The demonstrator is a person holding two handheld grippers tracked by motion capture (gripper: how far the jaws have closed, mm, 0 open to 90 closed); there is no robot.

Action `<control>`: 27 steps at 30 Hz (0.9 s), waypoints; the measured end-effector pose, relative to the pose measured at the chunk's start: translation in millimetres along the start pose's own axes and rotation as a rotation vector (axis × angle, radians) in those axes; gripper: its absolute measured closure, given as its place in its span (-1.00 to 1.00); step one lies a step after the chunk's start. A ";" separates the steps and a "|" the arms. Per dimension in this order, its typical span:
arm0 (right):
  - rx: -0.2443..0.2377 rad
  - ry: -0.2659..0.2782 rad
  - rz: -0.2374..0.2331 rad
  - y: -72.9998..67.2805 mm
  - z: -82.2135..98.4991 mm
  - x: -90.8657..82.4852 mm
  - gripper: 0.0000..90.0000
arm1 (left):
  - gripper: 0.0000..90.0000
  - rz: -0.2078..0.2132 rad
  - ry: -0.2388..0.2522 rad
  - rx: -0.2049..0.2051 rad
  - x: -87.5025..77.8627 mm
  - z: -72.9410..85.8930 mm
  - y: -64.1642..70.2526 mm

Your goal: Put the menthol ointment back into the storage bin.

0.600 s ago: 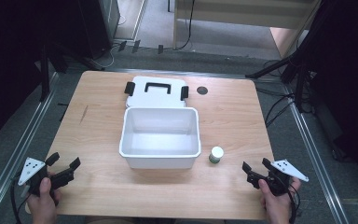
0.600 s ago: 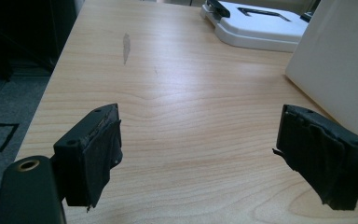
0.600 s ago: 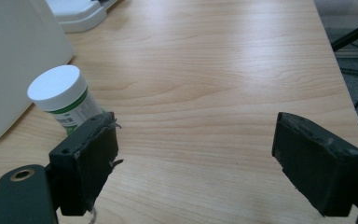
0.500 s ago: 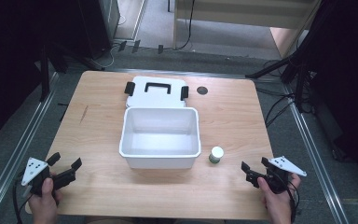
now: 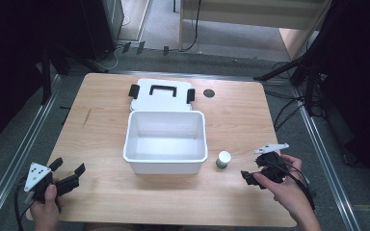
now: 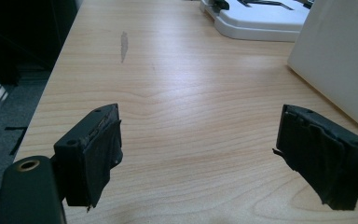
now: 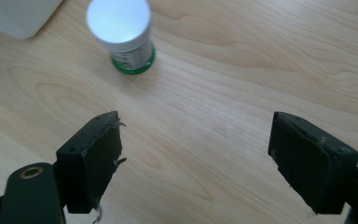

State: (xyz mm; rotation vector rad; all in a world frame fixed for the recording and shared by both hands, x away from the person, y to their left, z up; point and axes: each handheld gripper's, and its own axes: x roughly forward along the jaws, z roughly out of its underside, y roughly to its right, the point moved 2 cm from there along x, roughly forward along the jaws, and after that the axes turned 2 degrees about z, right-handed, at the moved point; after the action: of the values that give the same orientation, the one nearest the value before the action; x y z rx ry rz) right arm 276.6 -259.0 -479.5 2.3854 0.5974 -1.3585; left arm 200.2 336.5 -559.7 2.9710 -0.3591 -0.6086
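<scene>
Bottle (image 7: 120, 35) handling is starting with the right tool (image 5: 256, 174) hovering released just short of it (left tool (image 5: 66, 175) idling open too); the white-capped bottle is standing upright on the counter (image 5: 231, 115) beside the tub (image 5: 165, 139), so approaching low and centring it should be helping.

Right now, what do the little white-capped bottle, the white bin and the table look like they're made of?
Bottle: probably plastic, with a smooth matte white cap and a green base band. Bin: likely molded plastic with thin, slightly glossy white walls. Table: light wood or wood-look laminate with visible grain.
</scene>
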 end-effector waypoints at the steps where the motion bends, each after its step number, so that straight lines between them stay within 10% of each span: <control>1: 0.000 0.000 0.000 0.0 0.0 0.0 -0.61 | -0.66 0.000 0.000 0.000 0.0 0.0 0.0; 11: -0.167 -0.210 -0.042 -32.9 -42.0 15.7 -0.58 | -0.66 0.005 -0.004 0.003 0.1 0.1 -0.1; 27: -0.177 -0.235 -0.034 -46.3 -75.8 53.9 -0.25 | -0.66 0.010 -0.013 0.002 0.3 0.1 0.5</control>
State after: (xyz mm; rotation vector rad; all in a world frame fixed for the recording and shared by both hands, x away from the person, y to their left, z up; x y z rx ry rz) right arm 332.9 -172.7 -492.7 2.0495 0.6634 -1.5054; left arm 200.3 335.9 -559.9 2.9666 -0.3752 -0.6266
